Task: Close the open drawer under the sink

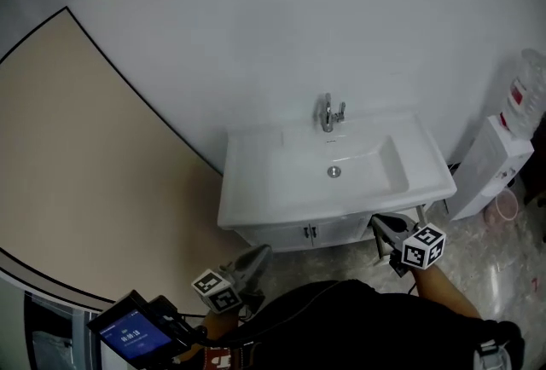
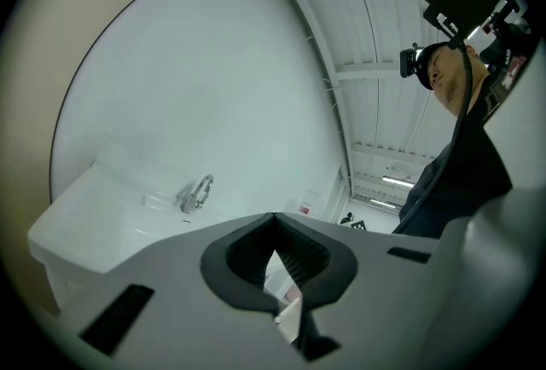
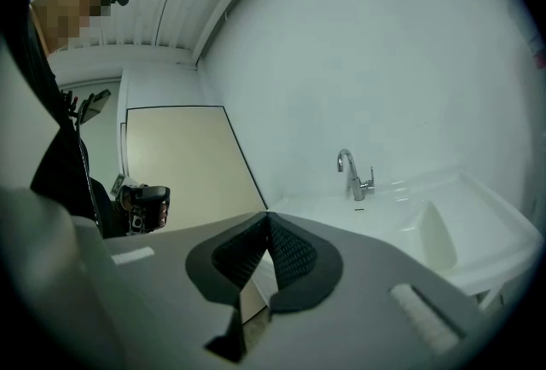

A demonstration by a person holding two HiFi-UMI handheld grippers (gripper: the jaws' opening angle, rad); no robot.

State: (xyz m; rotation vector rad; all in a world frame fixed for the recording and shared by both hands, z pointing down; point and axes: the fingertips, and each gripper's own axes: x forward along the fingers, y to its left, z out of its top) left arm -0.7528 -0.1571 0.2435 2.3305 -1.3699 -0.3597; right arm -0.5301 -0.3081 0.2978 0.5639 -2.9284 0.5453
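Head view: the drawer (image 1: 311,232) sits under the sink (image 1: 256,182), its front running left to right, just left of your right fingers (image 1: 386,228), the nearer pair. Those and your left fingers (image 1: 252,258) are closed, holding nothing.

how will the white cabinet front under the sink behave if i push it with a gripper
The cabinet front looks like a flat rigid panel, so it should probably move as one piece. Its surface looks smooth, so a pushing tip might skid; pushing near the small handles seems safer.
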